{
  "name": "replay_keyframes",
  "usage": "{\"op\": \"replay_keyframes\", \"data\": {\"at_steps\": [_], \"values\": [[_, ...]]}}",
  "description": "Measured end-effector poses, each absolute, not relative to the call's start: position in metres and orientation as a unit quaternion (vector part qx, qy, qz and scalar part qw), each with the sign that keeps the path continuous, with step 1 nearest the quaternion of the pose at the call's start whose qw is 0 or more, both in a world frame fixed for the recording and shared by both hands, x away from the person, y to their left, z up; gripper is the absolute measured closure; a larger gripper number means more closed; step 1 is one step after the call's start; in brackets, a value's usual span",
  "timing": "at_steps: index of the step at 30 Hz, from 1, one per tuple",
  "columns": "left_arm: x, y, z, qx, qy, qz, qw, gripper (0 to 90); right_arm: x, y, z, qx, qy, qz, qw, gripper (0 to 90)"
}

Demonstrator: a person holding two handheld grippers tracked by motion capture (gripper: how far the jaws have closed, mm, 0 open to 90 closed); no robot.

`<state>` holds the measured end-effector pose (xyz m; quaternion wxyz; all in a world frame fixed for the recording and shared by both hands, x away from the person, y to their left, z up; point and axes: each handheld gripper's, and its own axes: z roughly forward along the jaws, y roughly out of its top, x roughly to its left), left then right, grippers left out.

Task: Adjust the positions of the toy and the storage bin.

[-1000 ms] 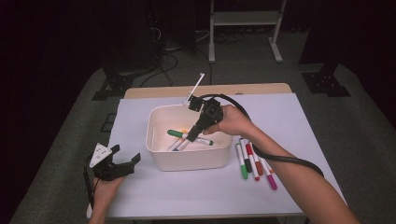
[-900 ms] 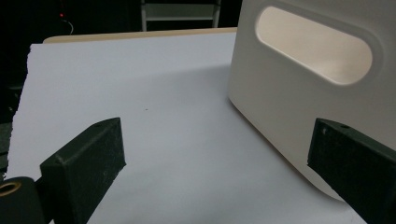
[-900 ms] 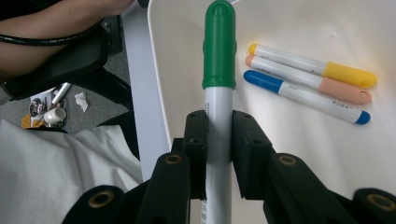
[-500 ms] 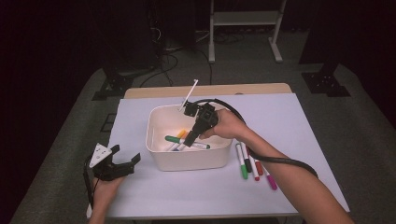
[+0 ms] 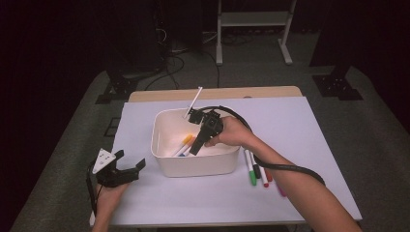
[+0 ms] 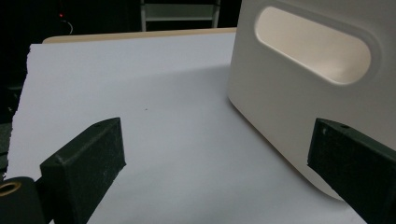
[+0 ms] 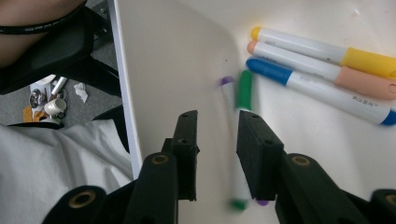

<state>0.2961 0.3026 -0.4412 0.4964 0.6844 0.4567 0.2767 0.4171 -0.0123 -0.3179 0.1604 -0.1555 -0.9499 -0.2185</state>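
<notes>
green marker (image 7: pixel 243 93): white barrel, green cap and green tail plug, motion-blurred, lying lengthwise at lower centre of the right gripper view, on the floor of the white bin (image 5: pixel 203 164) beside a purple-tipped marker (image 7: pixel 226 81). bin: rounded rectangular tub, oval handle cut-out in its end wall, upright at centre of the high view.

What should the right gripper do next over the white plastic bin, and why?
Probably lift the right gripper straight up out of the white plastic bin. Its jaws have just been opening, nothing is clamped between them, and the blurred green-capped marker now lies loose on the bin floor, so the drop looks done.
</notes>
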Motion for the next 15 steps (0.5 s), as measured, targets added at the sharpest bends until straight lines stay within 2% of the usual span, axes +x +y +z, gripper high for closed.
{"op": "replay_keyframes", "data": {"at_steps": [15], "values": [[0.296, 0.303, -0.441, 0.685, 0.457, 0.278, 0.496, 2.6, 0.409, -0.052, -0.295, -0.169, -0.941, -0.259, 0.139, 67.1]]}}
